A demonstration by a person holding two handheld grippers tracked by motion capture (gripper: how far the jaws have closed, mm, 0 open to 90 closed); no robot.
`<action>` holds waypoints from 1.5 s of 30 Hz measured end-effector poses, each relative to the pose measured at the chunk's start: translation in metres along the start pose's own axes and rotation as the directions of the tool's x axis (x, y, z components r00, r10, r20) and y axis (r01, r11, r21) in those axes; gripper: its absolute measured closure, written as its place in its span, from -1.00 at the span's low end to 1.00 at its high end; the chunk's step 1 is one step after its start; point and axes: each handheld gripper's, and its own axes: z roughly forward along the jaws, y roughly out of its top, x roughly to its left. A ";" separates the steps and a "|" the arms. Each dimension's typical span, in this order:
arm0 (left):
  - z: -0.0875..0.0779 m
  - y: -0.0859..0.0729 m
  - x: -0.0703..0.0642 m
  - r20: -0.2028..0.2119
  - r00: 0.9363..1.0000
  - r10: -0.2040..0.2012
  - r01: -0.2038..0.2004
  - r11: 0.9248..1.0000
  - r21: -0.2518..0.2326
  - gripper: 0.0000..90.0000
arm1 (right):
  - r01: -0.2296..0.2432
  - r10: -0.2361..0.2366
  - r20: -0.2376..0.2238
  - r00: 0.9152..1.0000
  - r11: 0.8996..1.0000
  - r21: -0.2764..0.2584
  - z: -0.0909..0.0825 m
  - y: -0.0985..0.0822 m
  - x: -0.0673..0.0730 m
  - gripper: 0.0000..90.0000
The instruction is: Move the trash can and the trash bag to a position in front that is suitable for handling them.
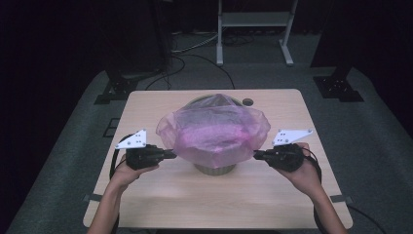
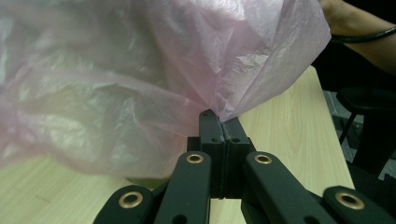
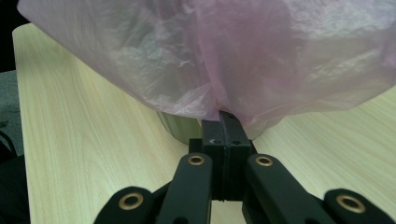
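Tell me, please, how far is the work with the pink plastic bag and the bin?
Done: the thin pink plastic bag is opened and draped over the round grey-green bin. In hand: the left gripper and the right gripper each pinch one side of its edge. Left: pulling the edge down around the rim, then probably letting go.

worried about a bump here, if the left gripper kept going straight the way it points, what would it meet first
The left gripper, shut on the pink bag, points inward at it. Going on, it would push into that film first, then probably the round bin beneath, though depth is unclear.
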 end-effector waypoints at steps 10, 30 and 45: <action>0.009 -0.010 0.001 -0.003 1.000 -0.016 0.016 0.999 0.036 1.00 | -0.014 0.014 0.016 1.000 1.000 0.027 0.007 -0.006 -0.006 1.00; -0.021 0.011 -0.011 -0.022 0.999 -0.024 0.025 0.999 0.039 0.23 | -0.008 -0.001 -0.080 0.997 0.994 -0.112 -0.037 0.003 0.009 0.35; 0.015 0.041 -0.016 -0.015 0.999 0.031 -0.030 0.998 0.060 0.49 | 0.047 -0.045 0.019 0.999 0.992 -0.116 -0.005 0.031 0.022 0.74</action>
